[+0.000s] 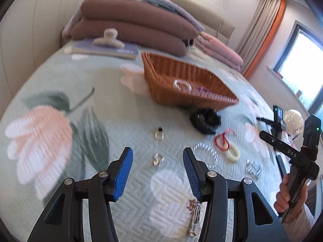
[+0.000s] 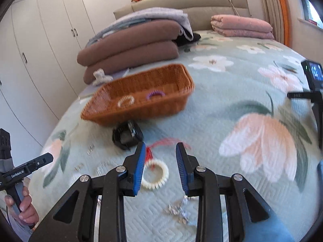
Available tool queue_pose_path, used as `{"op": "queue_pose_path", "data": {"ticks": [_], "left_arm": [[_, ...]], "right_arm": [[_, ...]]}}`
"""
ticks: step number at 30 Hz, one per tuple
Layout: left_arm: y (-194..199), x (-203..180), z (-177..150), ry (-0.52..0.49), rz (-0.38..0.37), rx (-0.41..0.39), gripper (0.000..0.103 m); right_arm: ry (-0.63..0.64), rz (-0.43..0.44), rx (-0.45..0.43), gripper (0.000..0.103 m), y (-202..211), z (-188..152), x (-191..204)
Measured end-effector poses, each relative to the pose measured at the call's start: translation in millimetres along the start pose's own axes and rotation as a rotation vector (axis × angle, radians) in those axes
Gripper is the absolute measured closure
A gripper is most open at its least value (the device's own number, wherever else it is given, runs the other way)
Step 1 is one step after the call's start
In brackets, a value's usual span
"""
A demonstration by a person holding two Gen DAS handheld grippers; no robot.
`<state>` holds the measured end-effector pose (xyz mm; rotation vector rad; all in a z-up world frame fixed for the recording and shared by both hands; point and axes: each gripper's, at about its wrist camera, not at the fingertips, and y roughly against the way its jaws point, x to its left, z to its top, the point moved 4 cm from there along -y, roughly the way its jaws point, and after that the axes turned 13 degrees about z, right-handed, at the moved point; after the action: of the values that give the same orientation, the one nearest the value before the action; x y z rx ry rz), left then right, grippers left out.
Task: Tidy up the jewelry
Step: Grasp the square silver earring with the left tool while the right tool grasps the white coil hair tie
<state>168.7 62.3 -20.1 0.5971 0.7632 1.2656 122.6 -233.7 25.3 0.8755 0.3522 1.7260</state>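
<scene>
**Both grippers spread wide above jewelry scattered on the bedspread**

Left gripper point(image 1: 158, 160) held over the floral bedspread point(image 1: 113, 104), blue pads point(image 1: 123, 173) well apart, gripping nothing. Between them, a small silver ring point(image 1: 157, 159); just beyond, a second ring with a dark stone point(image 1: 159, 134). Close under the right pad, a metal hair clip point(image 1: 194, 219).

Right gripper point(image 2: 160, 162) likewise parted and empty, a cream toothed bracelet point(image 2: 155, 174) lying between its pads, with a red cord point(image 2: 150, 153) touching the bracelet's far edge. Near side: a glittery silver cluster point(image 2: 177, 211), blurred.

Further out, a black coiled item point(image 2: 127, 135) just beside the near wall of the wicker basket point(image 2: 139, 109). Inside the basket, a clear beaded bracelet point(image 2: 126, 100) and a purple hair tie point(image 2: 155, 95). Another clear beaded bracelet point(image 1: 206, 155) on the spread, right of the left gripper, overlapping the cream one.

Open bedspread to the left in the left wrist view and to the right in the right wrist view. Beyond the basket, stacked brown cushions point(image 2: 129, 52), folded pink bedding point(image 2: 242, 27), headboard point(image 2: 212, 2).
</scene>
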Motion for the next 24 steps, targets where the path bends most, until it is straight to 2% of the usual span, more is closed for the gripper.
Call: {"op": "queue_pose_path", "data": {"ticks": [6, 10, 14, 18, 24], "left_arm": [[-21, -10, -10, -0.048, -0.012, 0.062, 0.05], [-40, -14, -14, -0.062, -0.008, 0.121, 0.05], [-47, -18, -14, -0.06, 0.003, 0.109, 0.053], [-53, -21, -14, -0.064, 0.04, 0.101, 0.065], [-57, -21, -13, -0.061, 0.071, 0.086, 0.068]], "right_arm": [[-0.032, 0.029, 0.085, 0.069, -28, -19, -12], [-0.033, 0.014, 0.129, 0.069, -45, -25, -15], [-0.022, -0.015, 0.127, 0.069, -51, -29, -17], [0.005, -0.052, 0.12, 0.069, -54, -32, -13], [0.015, -0.072, 0.117, 0.069, -56, -35, -12]]}}
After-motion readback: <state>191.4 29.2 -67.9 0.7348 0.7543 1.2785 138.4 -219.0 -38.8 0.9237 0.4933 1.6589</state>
